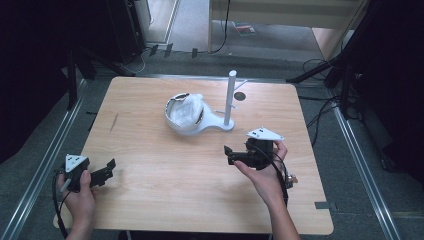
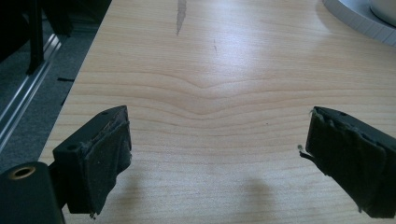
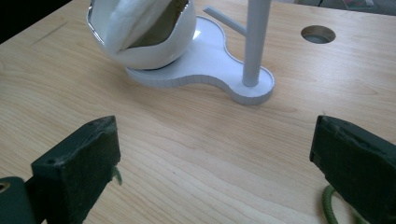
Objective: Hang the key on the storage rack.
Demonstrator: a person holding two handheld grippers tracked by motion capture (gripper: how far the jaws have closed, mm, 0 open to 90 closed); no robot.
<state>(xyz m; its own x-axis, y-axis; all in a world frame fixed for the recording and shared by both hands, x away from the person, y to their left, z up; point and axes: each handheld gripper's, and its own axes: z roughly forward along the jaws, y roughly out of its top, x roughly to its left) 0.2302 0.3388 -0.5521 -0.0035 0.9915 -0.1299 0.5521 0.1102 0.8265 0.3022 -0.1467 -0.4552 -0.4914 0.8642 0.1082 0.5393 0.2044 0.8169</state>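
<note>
Wooden table (image 1: 165,190) (both grippers' jaws apart).

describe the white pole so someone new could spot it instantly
Start at the wooden table; toward its far middle sits a white stand base shaped like a figure eight. The white pole rises upright from the base's smaller lobe, beside the white bowl on the larger lobe. It is the tallest thing there, with thin side pegs.
</note>
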